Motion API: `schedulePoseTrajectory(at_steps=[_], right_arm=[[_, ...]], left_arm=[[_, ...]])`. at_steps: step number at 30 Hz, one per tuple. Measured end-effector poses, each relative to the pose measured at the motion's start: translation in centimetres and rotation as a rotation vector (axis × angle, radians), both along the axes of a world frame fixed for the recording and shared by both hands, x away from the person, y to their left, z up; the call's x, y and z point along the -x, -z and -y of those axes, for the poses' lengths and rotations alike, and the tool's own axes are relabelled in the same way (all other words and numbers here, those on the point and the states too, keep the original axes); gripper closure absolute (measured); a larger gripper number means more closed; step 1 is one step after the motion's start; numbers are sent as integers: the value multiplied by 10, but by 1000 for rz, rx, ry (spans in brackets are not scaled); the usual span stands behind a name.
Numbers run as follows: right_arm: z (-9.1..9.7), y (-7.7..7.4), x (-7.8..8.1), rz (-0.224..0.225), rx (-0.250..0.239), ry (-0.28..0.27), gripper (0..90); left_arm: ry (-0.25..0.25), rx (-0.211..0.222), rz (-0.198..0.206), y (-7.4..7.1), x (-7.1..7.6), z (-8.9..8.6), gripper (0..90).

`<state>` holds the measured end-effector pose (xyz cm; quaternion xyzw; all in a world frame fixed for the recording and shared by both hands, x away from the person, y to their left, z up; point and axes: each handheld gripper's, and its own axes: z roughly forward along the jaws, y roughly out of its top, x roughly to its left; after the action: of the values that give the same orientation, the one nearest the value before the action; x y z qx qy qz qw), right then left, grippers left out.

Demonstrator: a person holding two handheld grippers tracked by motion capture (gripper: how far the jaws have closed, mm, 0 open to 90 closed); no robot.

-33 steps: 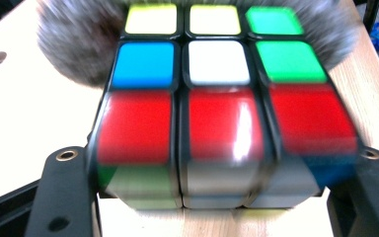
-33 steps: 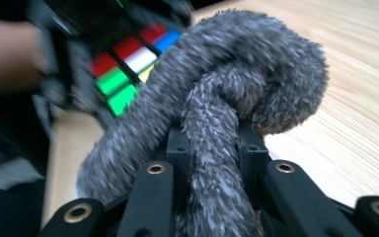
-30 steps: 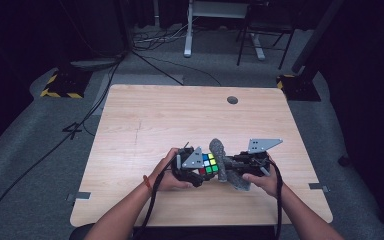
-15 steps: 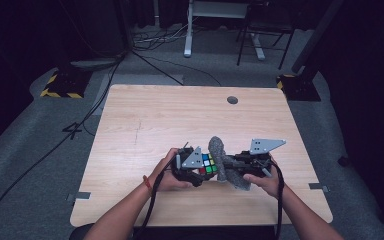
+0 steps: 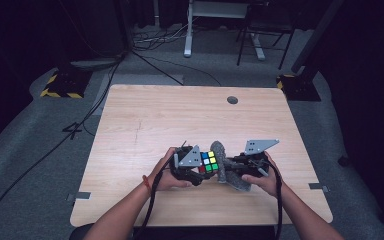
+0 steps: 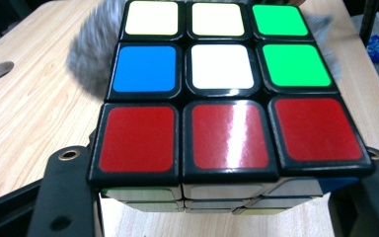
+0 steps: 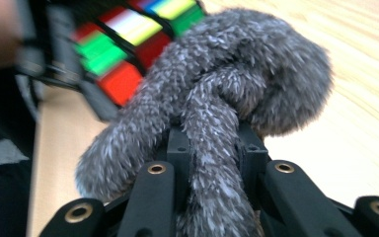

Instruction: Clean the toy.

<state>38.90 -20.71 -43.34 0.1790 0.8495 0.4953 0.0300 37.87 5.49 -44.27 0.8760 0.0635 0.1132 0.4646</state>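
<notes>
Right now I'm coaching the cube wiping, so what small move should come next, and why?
Probably rub the cloth across the cube. The left tool is shut on the cube, the right tool is shut on the cloth, and the cloth already sits against the cube's far side.

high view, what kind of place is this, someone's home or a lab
Most likely a lab or recording studio, not a home: a bare wooden table stands on grey carpet in a dark room, cables trail across the floor, and a yellow-and-black striped stand base sits beside it.
</notes>
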Motion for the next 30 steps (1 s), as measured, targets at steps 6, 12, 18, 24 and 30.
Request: schedulePoseTrajectory(at_steps=[6,12,18,24,30], right_arm=[[2,-11,7,35,-92,-44,745],[1,-13,8,57,-97,-47,745],[0,-16,11,73,-89,-57,746],[-1,-18,10,73,-99,-63,746],[1,-19,10,86,-83,-43,750]], left_arm=[[1,-28,-13,6,0,3,317],[-2,-41,-15,5,0,4,316],[-12,-60,-36,8,-2,5,317],[-13,-89,-31,8,-3,5,316],[4,-56,-25,7,-2,3,333]])
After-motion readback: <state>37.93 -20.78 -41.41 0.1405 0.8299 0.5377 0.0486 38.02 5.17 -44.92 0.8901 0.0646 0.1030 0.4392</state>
